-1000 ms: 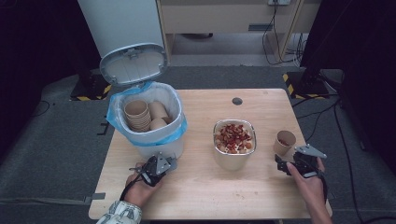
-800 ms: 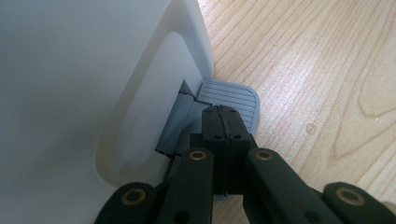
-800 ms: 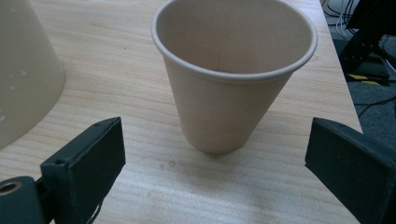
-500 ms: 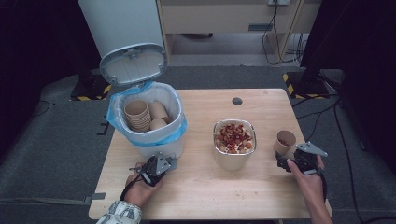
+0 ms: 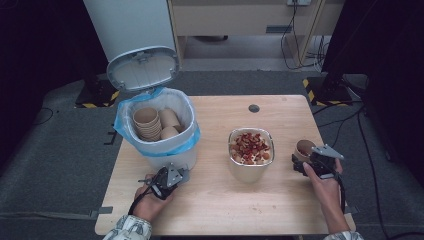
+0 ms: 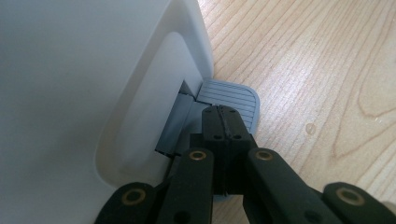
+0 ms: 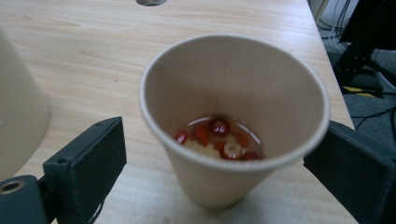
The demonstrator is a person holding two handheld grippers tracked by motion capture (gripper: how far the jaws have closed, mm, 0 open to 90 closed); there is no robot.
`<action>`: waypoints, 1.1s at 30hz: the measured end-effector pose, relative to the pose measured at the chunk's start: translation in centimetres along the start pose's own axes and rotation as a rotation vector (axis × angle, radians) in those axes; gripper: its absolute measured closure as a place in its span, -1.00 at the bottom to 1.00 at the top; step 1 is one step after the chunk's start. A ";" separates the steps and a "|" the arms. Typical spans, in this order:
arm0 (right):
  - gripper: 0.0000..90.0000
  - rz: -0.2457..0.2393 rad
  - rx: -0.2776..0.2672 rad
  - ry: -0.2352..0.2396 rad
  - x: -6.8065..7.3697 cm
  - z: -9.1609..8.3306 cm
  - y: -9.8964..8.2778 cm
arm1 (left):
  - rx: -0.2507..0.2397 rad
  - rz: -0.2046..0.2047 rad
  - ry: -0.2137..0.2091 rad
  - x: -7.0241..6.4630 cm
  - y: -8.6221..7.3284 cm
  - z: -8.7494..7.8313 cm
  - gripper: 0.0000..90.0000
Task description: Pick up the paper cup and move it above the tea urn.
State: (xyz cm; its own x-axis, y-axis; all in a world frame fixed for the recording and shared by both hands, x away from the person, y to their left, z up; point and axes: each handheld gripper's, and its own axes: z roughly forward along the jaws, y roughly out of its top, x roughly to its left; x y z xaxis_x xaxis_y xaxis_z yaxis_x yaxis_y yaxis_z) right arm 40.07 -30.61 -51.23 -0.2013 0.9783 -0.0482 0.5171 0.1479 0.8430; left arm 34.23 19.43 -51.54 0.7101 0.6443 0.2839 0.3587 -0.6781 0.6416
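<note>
A white pedal bin [image 5: 167, 156] with a blue liner stands at the table's left, its lid [image 5: 143, 68] raised. My left gripper [image 5: 181, 173] is shut with nothing in it, its tips [image 6: 223, 116] resting on the bin's grey pedal [image 6: 233, 95]. At the right edge a paper cup [image 5: 304, 148] holds red berries and pale pieces in liquid [image 7: 219, 137]. My right gripper [image 5: 301, 160] is open with the cup [image 7: 224, 93] between its jaws, which have just been closing. The left pad [image 7: 93, 158] stands apart from the cup wall.
Several used paper cups [image 5: 150, 122] lie stacked inside the bin. A metal container [image 5: 250, 172] full of red berries and pale pieces stands between the bin and the cup. A round grommet [image 5: 254, 108] sits near the table's far edge [image 5: 250, 96].
The right gripper's jaws have drawn slightly closer around the cup. The left hand, the bin lid and the container have stayed where they were.
</note>
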 end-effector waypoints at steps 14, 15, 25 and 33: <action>-0.74 0.100 -0.068 0.034 -0.6 1.1 0.5 | 0.000 0.002 0.001 0.0 0.0 0.0 0.99; -0.72 0.104 -0.079 0.035 -0.6 1.0 0.6 | 0.000 0.002 0.001 0.0 0.0 0.0 0.99; -0.66 0.091 -0.093 0.041 -0.6 1.2 0.5 | 0.000 0.002 0.001 0.0 0.0 0.0 0.99; -0.59 0.064 -0.091 0.028 -0.5 1.6 0.3 | 0.000 0.001 0.001 0.0 0.0 0.0 0.99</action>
State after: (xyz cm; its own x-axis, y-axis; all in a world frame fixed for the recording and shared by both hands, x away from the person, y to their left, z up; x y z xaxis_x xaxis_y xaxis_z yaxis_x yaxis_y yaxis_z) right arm 41.70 -30.80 -51.79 -0.1939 0.9808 0.0215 0.4526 0.0700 0.8889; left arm 34.21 19.43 -51.55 0.7100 0.6439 0.2852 0.3577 -0.6786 0.6415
